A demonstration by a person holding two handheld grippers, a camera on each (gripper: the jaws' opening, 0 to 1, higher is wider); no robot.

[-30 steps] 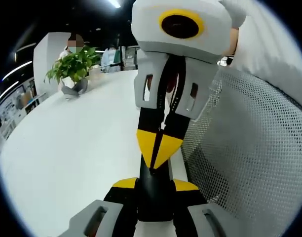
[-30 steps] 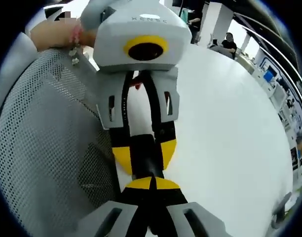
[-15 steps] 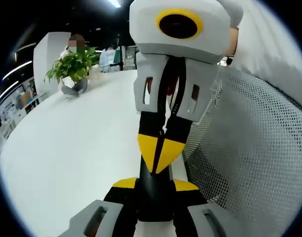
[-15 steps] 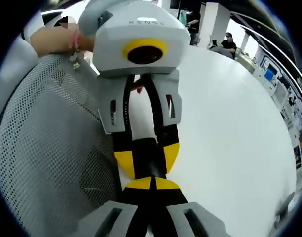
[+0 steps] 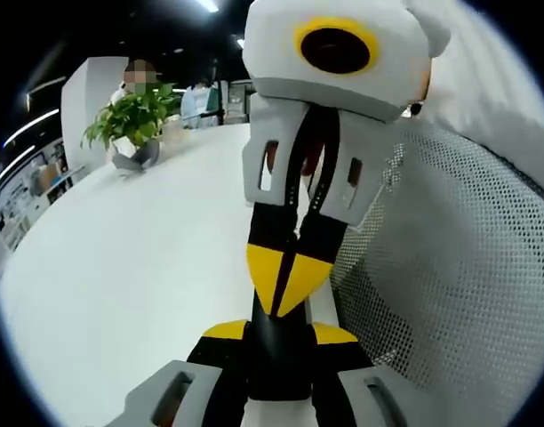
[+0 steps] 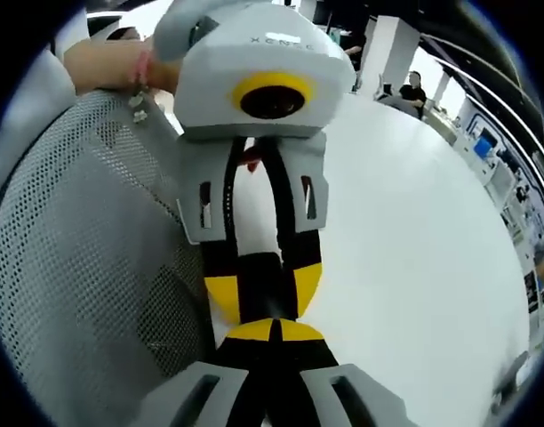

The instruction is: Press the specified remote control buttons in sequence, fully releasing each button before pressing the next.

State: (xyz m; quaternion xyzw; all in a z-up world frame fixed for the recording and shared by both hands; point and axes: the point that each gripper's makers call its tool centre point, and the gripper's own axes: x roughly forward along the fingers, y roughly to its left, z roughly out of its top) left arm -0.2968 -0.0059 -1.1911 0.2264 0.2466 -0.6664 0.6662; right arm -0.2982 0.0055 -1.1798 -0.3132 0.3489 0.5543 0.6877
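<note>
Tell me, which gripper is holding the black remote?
The left gripper: its jaws are spread around the black remote, while the right gripper has jaws pinched shut.

A white tabletop is spread out to the left of the left gripper view's jaws, and the same white surface is seen to the right of the jaws in the right gripper view. A grey mesh chair back is found right of the left gripper's jaws and, in the other view, left of them. A potted plant is set far ahead to the left, on the table's far edge. A seated person is perhaps made out far ahead to the right.
</note>
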